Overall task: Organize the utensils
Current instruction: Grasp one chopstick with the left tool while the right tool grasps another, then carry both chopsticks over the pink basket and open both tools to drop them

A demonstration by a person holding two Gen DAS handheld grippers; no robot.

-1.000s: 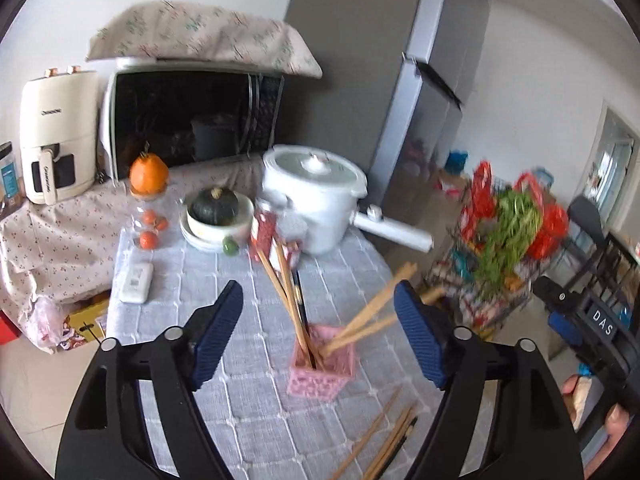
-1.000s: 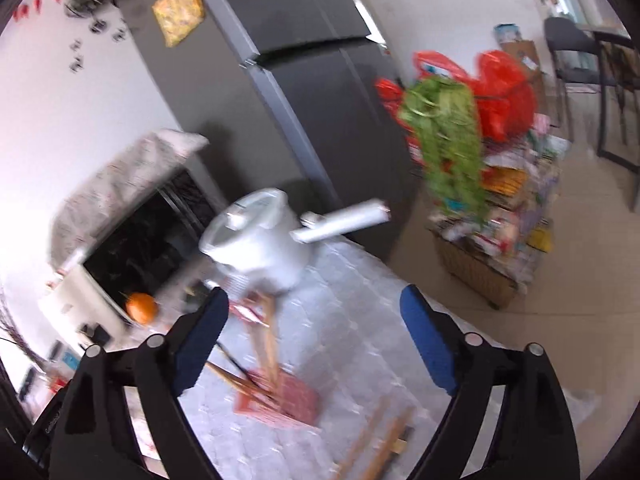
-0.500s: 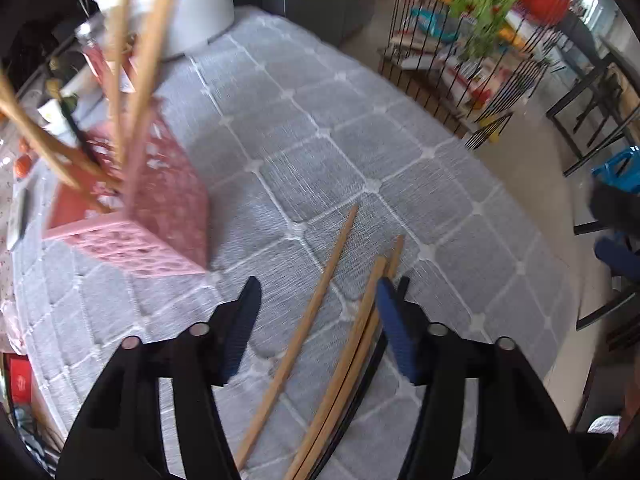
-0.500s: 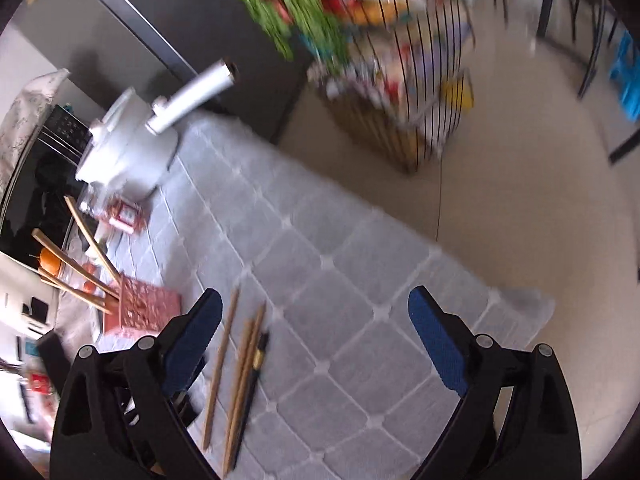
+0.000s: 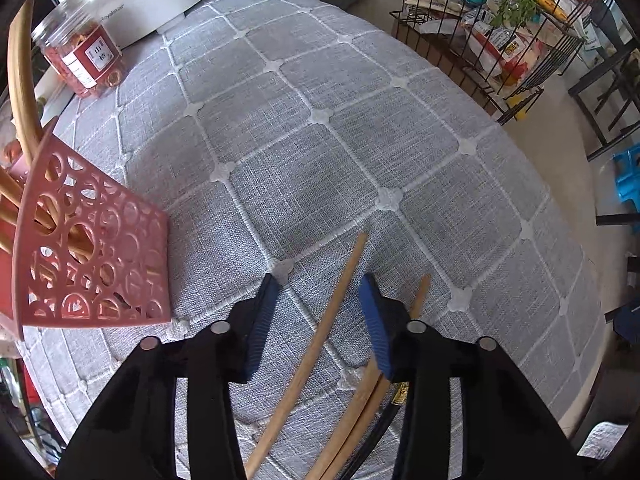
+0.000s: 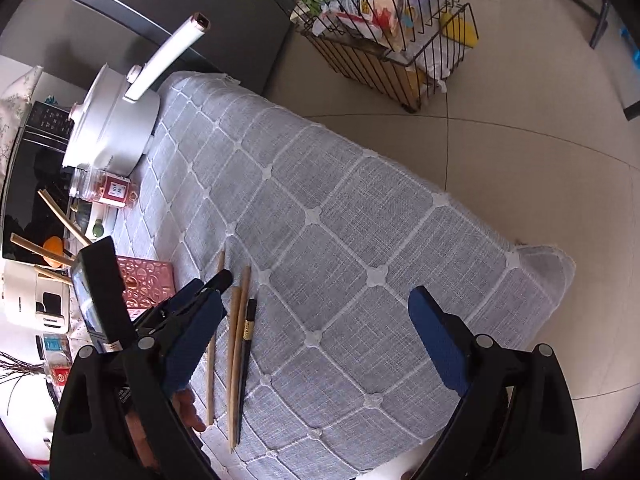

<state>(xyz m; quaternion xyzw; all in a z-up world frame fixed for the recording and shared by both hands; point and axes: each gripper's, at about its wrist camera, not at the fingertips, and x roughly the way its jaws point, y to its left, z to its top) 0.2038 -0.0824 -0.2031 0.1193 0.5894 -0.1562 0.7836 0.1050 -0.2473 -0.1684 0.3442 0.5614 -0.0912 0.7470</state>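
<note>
A: The left gripper (image 5: 320,312) sits low at the bottom centre of its wrist view, its blue pads (image 5: 262,322) spread with a single wooden chopstick (image 5: 320,332) lying on the tablecloth between them. Neither pad touches it yet.

B: And the right gripper (image 6: 316,340)?

A: Spread wide in the lower part of its own view, holding nothing, hovering above the grey checked tablecloth (image 6: 340,200). Its left pad hides part of the other gripper.

B: Where are the rest of the utensils?

A: In the left wrist view, 2 more wooden chopsticks (image 5: 360,408) lie side by side just right of the single one, partly under the right pad, with a black chopstick (image 5: 380,432) beside them at the lower edge. The pink perforated holder (image 5: 92,256) stands at the left edge, well apart, already holding several chopsticks.

B: So how should this pick go?

A: I'd judge the single chopstick is the target. Squeeze squarely across its shaft, somewhere near mid-length so it doesn't swing, and keep the right pad clear of the neighbouring pair so only 1 comes up. Then tip it upright before lowering it into the holder, since the holder is light and could slide if a chopstick pushes against its wall.
</note>
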